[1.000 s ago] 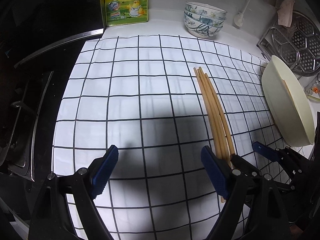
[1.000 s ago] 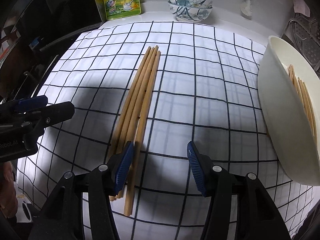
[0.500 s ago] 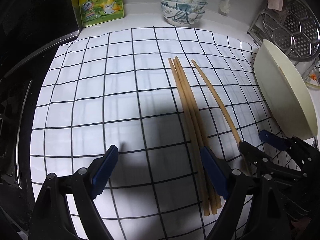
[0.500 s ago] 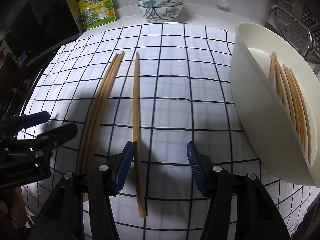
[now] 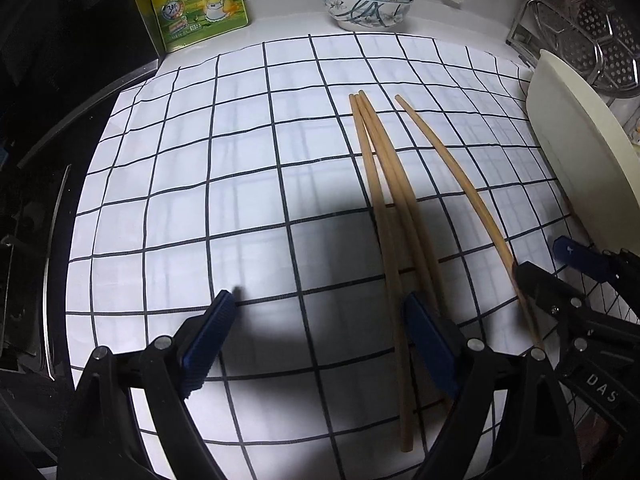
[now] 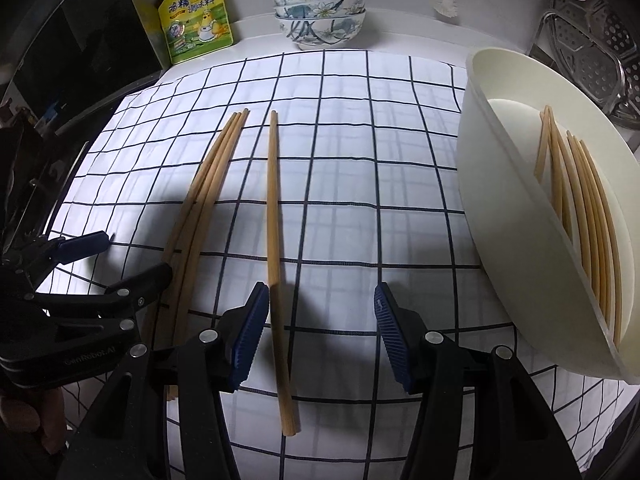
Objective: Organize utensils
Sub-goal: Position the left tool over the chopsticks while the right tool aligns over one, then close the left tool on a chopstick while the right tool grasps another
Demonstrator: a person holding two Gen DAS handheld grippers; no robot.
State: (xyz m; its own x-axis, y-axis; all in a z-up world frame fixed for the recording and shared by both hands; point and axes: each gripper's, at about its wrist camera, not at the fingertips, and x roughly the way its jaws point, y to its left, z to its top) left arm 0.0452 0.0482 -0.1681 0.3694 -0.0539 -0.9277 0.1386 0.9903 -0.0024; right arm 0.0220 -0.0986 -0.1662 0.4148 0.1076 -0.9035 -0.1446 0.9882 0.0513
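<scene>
Three wooden chopsticks (image 5: 384,184) lie bundled on the checked cloth (image 5: 240,160); they also show in the right wrist view (image 6: 208,188). A single chopstick (image 6: 274,220) lies apart to their right and also shows in the left wrist view (image 5: 448,168). My right gripper (image 6: 318,336) is open, low over the cloth, with the single chopstick just inside its left finger. My left gripper (image 5: 320,340) is open and empty, its right finger over the bundle. A cream bowl (image 6: 504,260) at the right holds several chopsticks (image 6: 588,216).
Stacked floral bowls (image 6: 320,16) and a yellow seasoning pouch (image 6: 198,28) stand at the back. A metal steamer rack (image 5: 592,36) sits at the back right. A dark stove (image 5: 36,200) borders the cloth's left edge.
One chopstick has been drawn rightward out of the bundle and now lies apart. Both grippers moved right and stayed open.
</scene>
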